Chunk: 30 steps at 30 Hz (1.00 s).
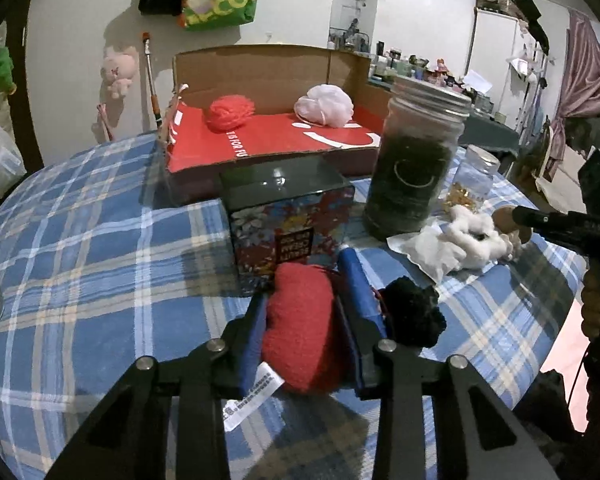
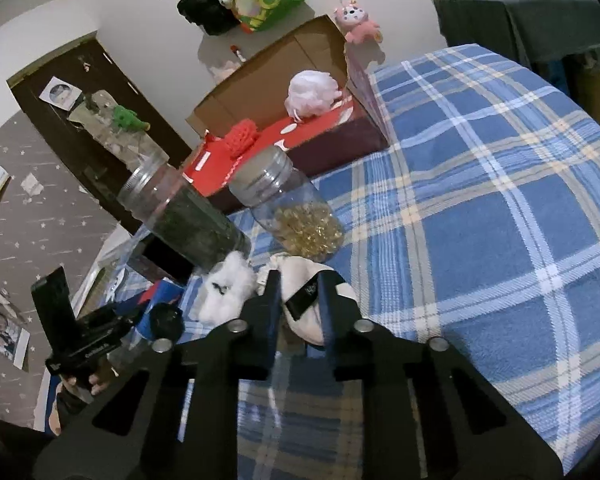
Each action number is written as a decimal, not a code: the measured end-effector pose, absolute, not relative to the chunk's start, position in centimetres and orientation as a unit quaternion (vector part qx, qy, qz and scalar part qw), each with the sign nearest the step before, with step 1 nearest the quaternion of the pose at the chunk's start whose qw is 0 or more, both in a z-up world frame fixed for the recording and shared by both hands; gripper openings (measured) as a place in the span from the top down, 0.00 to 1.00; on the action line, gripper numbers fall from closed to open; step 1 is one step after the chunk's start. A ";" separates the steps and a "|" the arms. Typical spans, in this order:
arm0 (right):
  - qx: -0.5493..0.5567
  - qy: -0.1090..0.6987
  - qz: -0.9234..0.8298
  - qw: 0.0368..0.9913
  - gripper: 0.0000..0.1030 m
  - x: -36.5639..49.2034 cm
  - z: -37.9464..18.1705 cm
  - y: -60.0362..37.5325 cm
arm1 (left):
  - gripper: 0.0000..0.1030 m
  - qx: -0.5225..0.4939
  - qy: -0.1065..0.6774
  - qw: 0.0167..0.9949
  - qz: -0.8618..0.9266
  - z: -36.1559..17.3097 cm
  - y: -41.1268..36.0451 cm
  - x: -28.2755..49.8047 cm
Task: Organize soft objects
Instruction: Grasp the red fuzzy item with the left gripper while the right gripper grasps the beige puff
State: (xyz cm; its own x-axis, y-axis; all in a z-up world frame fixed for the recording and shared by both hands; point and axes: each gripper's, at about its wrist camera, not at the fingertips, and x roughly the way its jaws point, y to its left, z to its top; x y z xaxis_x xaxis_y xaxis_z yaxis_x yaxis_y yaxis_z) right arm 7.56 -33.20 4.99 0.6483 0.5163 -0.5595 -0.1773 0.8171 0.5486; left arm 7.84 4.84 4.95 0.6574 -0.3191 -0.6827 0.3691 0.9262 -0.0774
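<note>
My left gripper (image 1: 306, 320) is clamped on the red plush (image 1: 300, 332), its long axis running from 6 to 12 o'clock between the blue pads, label hanging at 7. A black fuzzy piece (image 1: 414, 314) sits just beside the right-hand pad at 3 o'clock. My right gripper (image 2: 298, 300) is pinched narrow on a black strap across the white pouch (image 2: 320, 304), with a white fluffy wad (image 2: 228, 292) touching at 9 o'clock. Both rest on the blue plaid cloth (image 2: 480, 200). Farther on in the left view stand a patterned box (image 1: 288, 216) at 12 and 2 jars, the dark jar (image 1: 416, 164) at 1 o'clock. Beyond them lies the red cardboard box (image 1: 272, 136), already holding a red yarn ball (image 1: 230, 114) and a pink mesh puff (image 1: 324, 106). I judge it the goal: dead ahead of my left gripper, at 11 o'clock from my right one.
</note>
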 end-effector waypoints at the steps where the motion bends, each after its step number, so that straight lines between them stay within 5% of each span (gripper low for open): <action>1: 0.223 0.365 0.196 0.882 0.87 7.4 5.3 -33.1 | 0.65 0.033 0.367 0.911 -0.186 5.1 4.9 7.8; 14: 0.098 0.290 0.220 0.926 0.89 4.5 10.0 -27.1 | 0.65 0.023 0.306 0.928 -0.209 9.7 3.8 5.5; 30: -0.006 0.269 0.219 0.938 0.89 4.2 8.0 -20.9 | 0.65 0.001 0.324 0.906 -0.271 7.6 -0.7 6.1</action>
